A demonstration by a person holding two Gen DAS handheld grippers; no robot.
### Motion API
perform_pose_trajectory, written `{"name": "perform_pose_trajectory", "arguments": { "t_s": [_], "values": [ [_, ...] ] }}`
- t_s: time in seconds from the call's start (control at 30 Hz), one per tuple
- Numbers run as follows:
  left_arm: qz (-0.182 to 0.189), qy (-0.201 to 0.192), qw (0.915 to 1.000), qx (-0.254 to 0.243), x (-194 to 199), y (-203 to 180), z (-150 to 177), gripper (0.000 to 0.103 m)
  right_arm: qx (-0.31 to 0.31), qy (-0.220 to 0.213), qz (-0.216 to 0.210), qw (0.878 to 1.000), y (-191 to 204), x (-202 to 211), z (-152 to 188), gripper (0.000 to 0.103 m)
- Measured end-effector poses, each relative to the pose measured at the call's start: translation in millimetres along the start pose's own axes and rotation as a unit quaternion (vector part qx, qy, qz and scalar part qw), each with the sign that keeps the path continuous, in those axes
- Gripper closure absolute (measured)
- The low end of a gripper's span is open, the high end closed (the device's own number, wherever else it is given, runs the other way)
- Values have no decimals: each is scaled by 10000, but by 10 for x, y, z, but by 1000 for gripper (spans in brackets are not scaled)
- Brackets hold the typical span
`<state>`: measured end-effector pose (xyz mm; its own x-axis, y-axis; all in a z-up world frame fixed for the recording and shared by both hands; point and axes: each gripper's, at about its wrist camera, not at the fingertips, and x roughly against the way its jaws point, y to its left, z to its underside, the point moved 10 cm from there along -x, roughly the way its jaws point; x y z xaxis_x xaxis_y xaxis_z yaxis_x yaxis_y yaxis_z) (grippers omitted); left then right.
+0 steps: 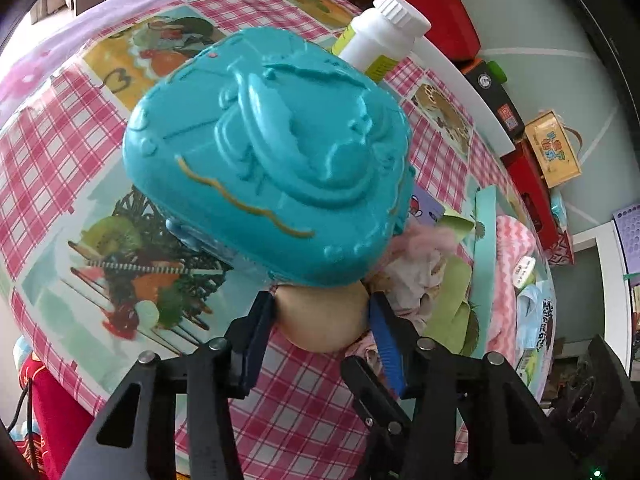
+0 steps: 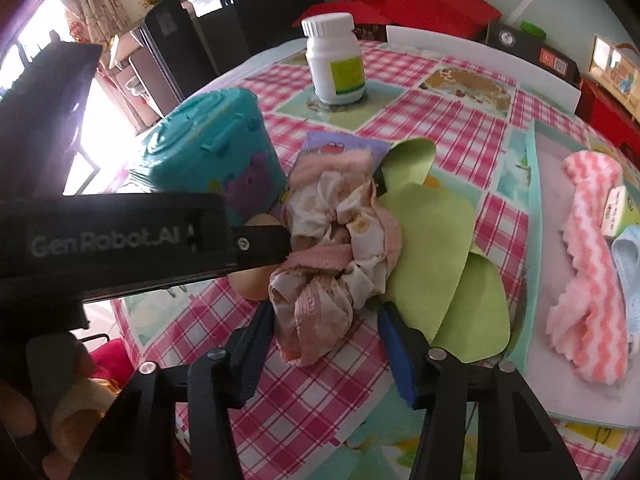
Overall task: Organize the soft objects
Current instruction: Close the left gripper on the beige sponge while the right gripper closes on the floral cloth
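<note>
- Pink-checked tablecloth point(image 2: 448, 128) covers the table.
- Left gripper point(image 1: 322, 320) clamps a beige ball point(image 1: 324, 320) under the teal toy case point(image 1: 272, 152).
- Right gripper point(image 2: 326, 320) has its jaws parted around a pink scrunchie point(image 2: 336, 240), which lies on green foam sheets point(image 2: 432, 248).
- Beyond: a white bottle point(image 2: 336, 60); a pink headband point(image 2: 592, 248) in the tray point(image 2: 532, 208).

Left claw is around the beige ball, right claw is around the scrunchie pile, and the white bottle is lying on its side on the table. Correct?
Not quite. The white bottle stands upright on the table, cap on top, as the right wrist view shows. The rest holds: the left claw brackets the beige ball, and the right claw brackets the scrunchie pile.
</note>
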<state>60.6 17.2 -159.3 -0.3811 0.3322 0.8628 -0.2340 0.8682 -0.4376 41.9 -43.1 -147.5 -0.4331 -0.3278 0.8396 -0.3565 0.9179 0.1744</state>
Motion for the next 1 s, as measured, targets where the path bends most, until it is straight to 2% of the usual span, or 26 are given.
{"name": "perform_pose_trajectory", "arguments": {
  "t_s": [0.1,0.2,0.27,0.37,0.57,1.0],
  "values": [
    [59,8,10000,44,-2,13,7,53,-47,-37,-6,10000,-17,-14,-20,49],
    [74,7,10000,49,-1,22,9,54,-140,-80,-9,9999,-38,-7,-31,59],
    [84,10,9999,56,7,35,13,54,-210,-90,-45,9997,-44,4,-24,72],
    [110,25,9999,75,26,50,12,54,-323,-104,-119,9994,-65,5,-23,78],
    [149,27,9998,98,84,91,13,54,-481,-151,-177,9986,-96,41,-11,81],
    [274,-93,9996,-10,231,90,-4,55,-735,-589,-313,9951,-160,332,-77,84]
  ]
}}
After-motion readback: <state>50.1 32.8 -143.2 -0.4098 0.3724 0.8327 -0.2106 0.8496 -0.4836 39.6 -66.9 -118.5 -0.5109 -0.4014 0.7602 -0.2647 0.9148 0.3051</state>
